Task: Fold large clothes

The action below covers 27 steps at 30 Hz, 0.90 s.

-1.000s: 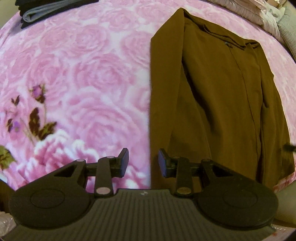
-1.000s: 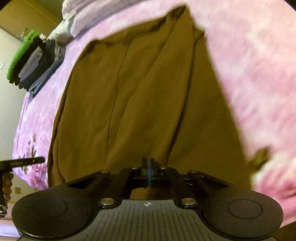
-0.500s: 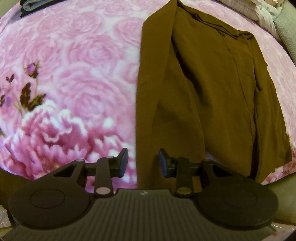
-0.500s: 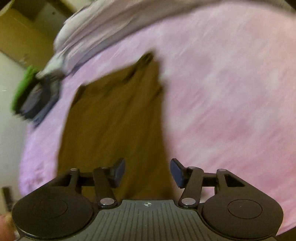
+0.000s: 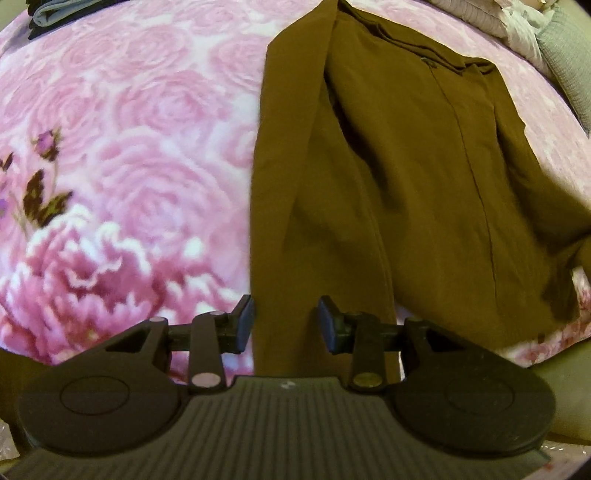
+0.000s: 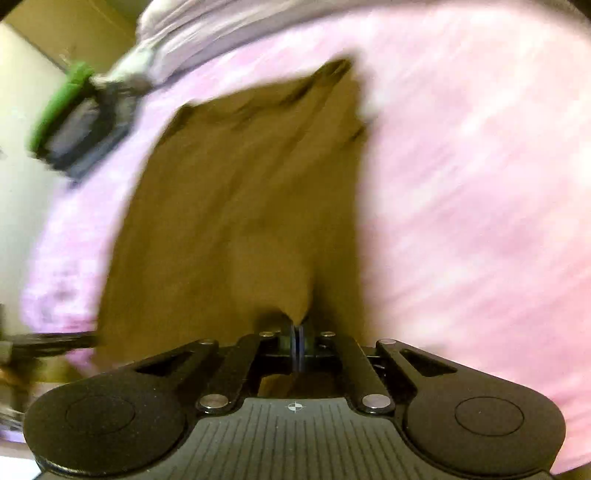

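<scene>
Folded clothes [image 5: 59,13]: a dark and grey stack is seen at the far left edge of the bed, well apart from the garment; in the blurred right wrist view it is topped by something green [image 6: 59,99].
Blanket [image 5: 129,147]: the bed is covered by a pink rose-patterned blanket, with dark leaves printed at the left.
Left gripper [image 5: 286,321]: the jaws are held partly apart above the near left strip of the garment; the strip is seen between the fingers [image 5: 243,319], but whether it is touched cannot be told.
Brown garment [image 5: 424,166]: it is laid lengthwise right of the bed's middle, collar far, hem near, its left side folded inward over the body.
Right gripper [image 6: 298,345]: the jaws are pressed together, and a pinch of the garment's near edge [image 6: 291,295] is held and drawn up between them.
Bedding [image 5: 517,18]: pale crumpled cloth is piled at the far right.
</scene>
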Available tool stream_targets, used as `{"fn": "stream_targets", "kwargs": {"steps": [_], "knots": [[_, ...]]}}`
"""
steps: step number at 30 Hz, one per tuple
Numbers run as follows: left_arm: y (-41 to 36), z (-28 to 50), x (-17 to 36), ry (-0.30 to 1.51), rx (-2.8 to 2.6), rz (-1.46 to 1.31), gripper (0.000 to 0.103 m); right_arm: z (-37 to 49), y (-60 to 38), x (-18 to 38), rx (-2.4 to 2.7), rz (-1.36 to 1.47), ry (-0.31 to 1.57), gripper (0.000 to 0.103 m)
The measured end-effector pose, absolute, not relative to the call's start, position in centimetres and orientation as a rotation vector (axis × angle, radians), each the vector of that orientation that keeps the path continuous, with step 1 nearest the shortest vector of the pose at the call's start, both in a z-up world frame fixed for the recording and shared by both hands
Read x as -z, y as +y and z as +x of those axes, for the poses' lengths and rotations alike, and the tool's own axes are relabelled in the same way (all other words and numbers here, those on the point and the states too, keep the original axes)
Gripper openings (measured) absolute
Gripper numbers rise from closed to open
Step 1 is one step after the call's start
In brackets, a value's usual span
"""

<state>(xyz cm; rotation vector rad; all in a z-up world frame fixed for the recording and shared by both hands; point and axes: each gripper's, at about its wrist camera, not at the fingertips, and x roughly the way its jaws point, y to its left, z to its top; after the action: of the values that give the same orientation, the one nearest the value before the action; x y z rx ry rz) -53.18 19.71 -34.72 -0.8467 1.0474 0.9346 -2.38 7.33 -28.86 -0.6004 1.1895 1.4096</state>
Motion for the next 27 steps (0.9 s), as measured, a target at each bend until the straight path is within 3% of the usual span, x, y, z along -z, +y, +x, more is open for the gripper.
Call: {"fn": "stream_targets", "kwargs": {"steps": [6,7,8,9,10,15,22,27], "knots": [[20.1,-52.3,35.9,1.095,-0.931,-0.808,0.032,10.2,10.8,25.5,-0.969,-0.894,0.690,0.001],[20.1,-52.0,36.1,1.106,-0.930,-0.792,0.027,11.9,11.2,26.2,-0.933,-0.908,0.702,0.002],[20.2,-51.9,36.2,1.110,-0.930,-0.781,0.013,13.8,11.7,27.4,-0.865,-0.930,0.740,0.004],[20.3,-51.8,36.1,1.115,-0.931,-0.772,0.006,14.8,12.0,28.3,-0.804,-0.932,0.775,0.006],[20.5,-51.8,36.0,1.124,-0.939,-0.765,0.003,16.1,11.3,28.8,-0.761,-0.909,0.817,0.006],[22.6,-53.2,32.9,1.156,-1.056,-0.576,0.002,13.1,10.5,29.5,-0.803,-0.760,0.913,0.010],[34.0,-60.1,28.9,1.224,-1.393,-0.296,0.002,7.2,11.4,29.3,-0.985,-0.773,0.935,0.014],[40.9,-61.6,31.1,1.324,-1.519,-0.303,0.014,4.9,15.0,30.7,-1.093,-0.752,0.947,0.026]]}}
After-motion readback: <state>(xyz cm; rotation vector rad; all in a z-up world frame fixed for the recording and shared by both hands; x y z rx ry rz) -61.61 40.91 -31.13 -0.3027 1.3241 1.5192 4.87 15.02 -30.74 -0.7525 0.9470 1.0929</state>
